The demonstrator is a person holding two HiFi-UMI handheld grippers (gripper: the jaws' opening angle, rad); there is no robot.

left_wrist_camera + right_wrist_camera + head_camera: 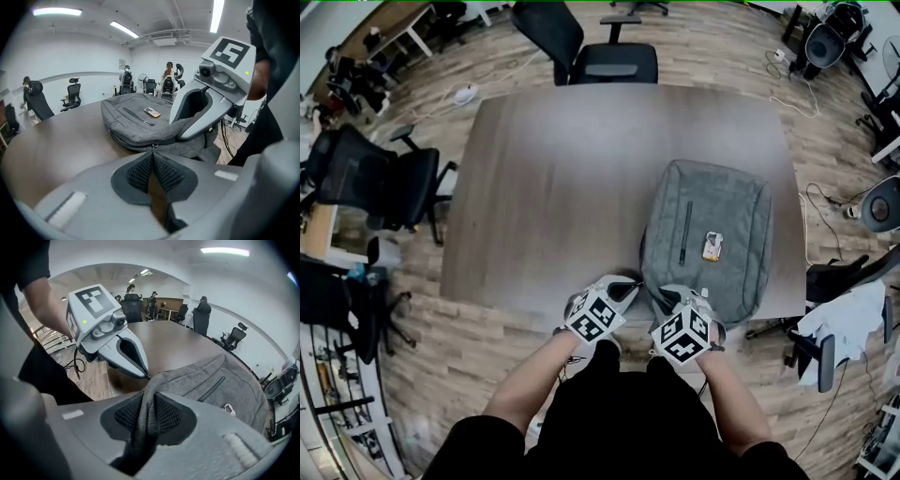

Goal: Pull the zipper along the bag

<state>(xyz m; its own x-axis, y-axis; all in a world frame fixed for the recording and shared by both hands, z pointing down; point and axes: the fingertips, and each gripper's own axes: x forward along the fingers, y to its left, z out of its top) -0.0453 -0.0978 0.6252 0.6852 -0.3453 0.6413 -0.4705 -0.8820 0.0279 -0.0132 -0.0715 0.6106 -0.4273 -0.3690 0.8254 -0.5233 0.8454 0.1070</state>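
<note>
On the right half of the table [553, 187], reaching its near edge: the bag [705, 239], lying flat, a small item [712, 246] on top. At the bag's near left corner, side by side: left tongs [634, 284] clamped on the zipper pull [153, 149], right tongs [688, 292] on a fold of the bag. Behind the table, an office chair [600, 56].

Low in the frame, the person is wearing a black short-sleeved top [619, 417]; the left tongs [630, 283] and right tongs [692, 294] are showing grey shells and black-and-white marker cubes [594, 317].
</note>
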